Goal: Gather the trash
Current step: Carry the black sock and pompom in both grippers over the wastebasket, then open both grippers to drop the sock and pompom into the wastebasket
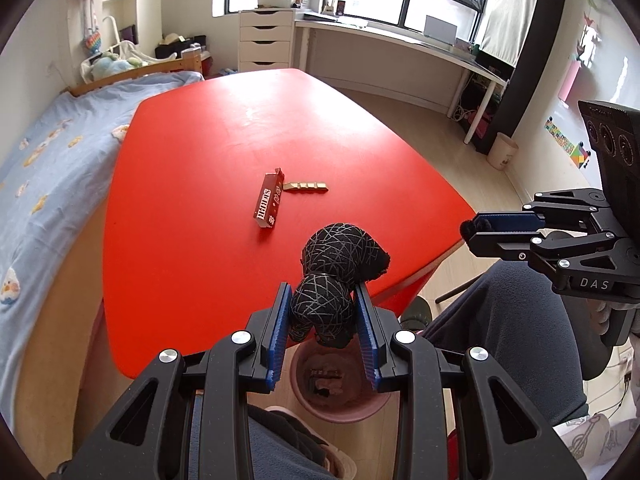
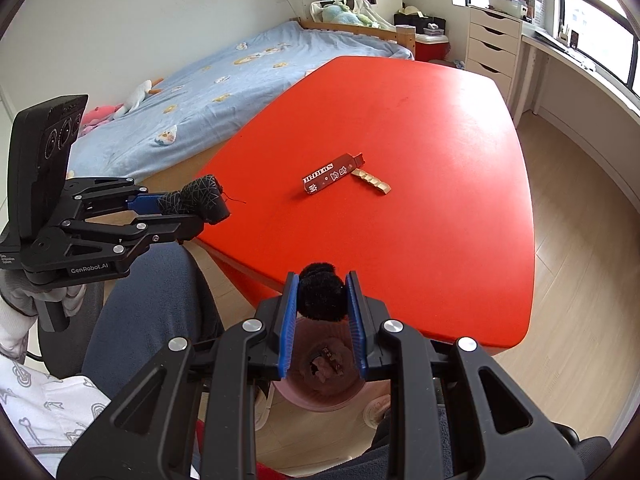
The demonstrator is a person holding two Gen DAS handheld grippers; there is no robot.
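Note:
My left gripper [image 1: 322, 312] is shut on a black crumpled wad with pale thread lines [image 1: 336, 264], held above a pink trash bin [image 1: 334, 408] on the floor. It also shows in the right wrist view [image 2: 196, 200]. My right gripper [image 2: 322, 300] is shut on a black fuzzy ball [image 2: 320, 292], held over the same pink bin [image 2: 320, 396]. A red wrapper box [image 1: 269, 200] and a gold foil strip [image 1: 306, 187] lie on the red table [image 1: 200, 240]; they also show in the right wrist view, the red box [image 2: 332, 174] and the gold strip [image 2: 371, 181].
The bin holds some brown scraps. A bed with a blue sheet [image 1: 44, 168] runs along the table's left side. My knees in dark trousers [image 1: 516, 340] are beside the bin. A white desk [image 1: 400, 36] and drawer unit [image 1: 265, 40] stand under the window.

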